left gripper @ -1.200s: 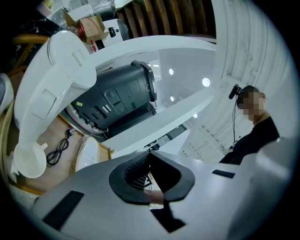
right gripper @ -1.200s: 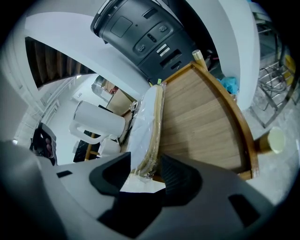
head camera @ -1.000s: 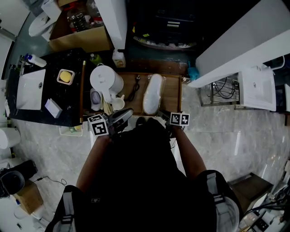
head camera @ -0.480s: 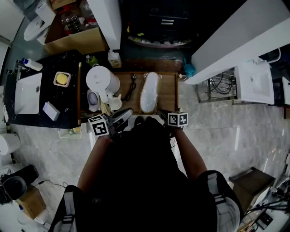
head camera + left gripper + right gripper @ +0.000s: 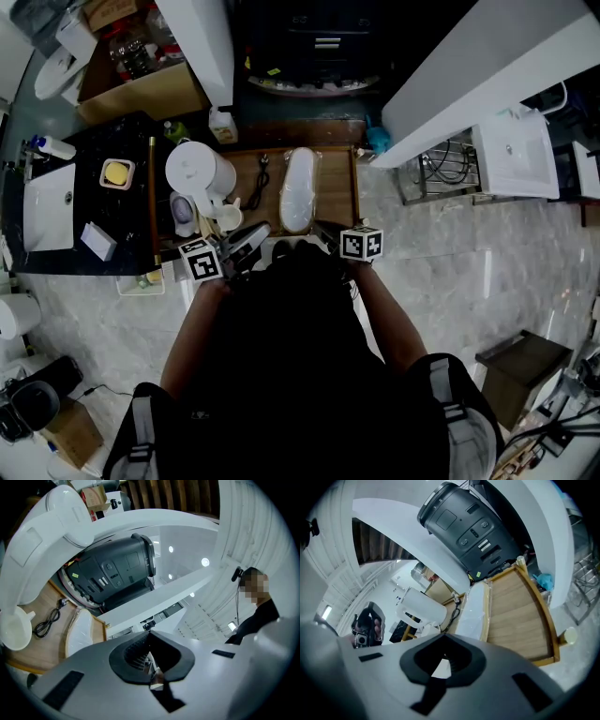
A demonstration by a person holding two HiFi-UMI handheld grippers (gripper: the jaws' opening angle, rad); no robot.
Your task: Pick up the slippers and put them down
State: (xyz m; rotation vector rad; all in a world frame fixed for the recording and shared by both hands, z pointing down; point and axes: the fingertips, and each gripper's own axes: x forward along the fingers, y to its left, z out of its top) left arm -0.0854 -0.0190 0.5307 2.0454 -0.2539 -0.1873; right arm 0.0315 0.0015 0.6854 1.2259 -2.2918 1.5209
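The slipper, white and sealed in clear wrap, lies lengthwise on the wooden tray, its heel end toward the person. It sits just where it lay a second ago, so it is not yet off the wood. What has changed is the right gripper: its jaws have just been closing and now stand clenched together right at the slipper's near end. Only a sliver of white shows in the gap behind the pads, and I cannot tell whether that is a pinch of the wrap or merely something beyond it. If the wrap is caught, the pick-up has begun and a steady lift should raise the slipper. If not, the jaws need to open and bite again lower down. The left gripper hangs beside it over the tray's near edge, likewise clenched, with nothing nameable held. Left of the slipper on the tray are a black cable and a white kettle.
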